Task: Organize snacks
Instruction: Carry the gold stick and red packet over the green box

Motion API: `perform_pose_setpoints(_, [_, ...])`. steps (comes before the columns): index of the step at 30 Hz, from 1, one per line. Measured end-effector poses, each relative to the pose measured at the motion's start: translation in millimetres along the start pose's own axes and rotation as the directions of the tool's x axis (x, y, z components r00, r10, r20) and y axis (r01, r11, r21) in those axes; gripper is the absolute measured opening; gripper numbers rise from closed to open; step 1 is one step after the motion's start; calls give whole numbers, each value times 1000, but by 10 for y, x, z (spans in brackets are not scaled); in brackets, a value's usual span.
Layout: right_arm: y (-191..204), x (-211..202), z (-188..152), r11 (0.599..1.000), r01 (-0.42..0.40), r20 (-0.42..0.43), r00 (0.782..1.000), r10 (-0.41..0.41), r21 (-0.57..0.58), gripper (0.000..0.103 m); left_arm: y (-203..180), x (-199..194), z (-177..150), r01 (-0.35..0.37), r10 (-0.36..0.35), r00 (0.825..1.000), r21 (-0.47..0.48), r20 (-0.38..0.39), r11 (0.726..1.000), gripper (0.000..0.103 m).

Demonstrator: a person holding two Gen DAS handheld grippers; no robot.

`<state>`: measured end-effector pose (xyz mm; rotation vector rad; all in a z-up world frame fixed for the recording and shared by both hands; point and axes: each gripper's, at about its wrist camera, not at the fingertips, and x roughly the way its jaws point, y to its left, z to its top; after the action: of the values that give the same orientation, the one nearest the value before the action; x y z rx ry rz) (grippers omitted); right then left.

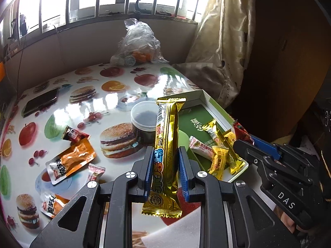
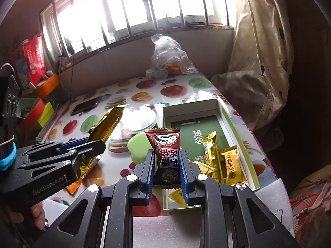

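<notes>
Left cam: my left tongs [image 1: 164, 165] are clamped on a long gold snack bar [image 1: 165, 144], held up over the fruit-print worktop [image 1: 82, 103] just left of the open box [image 1: 219, 111] with a few yellow candies [image 1: 219, 159] in it. Right cam: my right tongs [image 2: 167, 165] are pinched on a dark red plum packet [image 2: 165, 150], up over the box's near-left corner.
</notes>
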<state>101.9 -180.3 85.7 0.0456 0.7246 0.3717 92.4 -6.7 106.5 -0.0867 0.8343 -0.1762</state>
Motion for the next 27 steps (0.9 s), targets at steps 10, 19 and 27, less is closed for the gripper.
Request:
perform_pose_setpoints(10, [-360,83,-36,997,57,-23,998,-56,47,21,-267,242,100,51,-50,998,7,-32,999,24])
perform_pose_setpoints(19, [-637,343,-99,993,101,-75,993,-96,67,21,-443,584,133,70,-70,994,-3,-87,998,24])
perform_pose_setpoints(27, [-796,528,-128,991,118,-102,989,-111,69,21,-593,835,106,53,-50,988,18,-146,998,24])
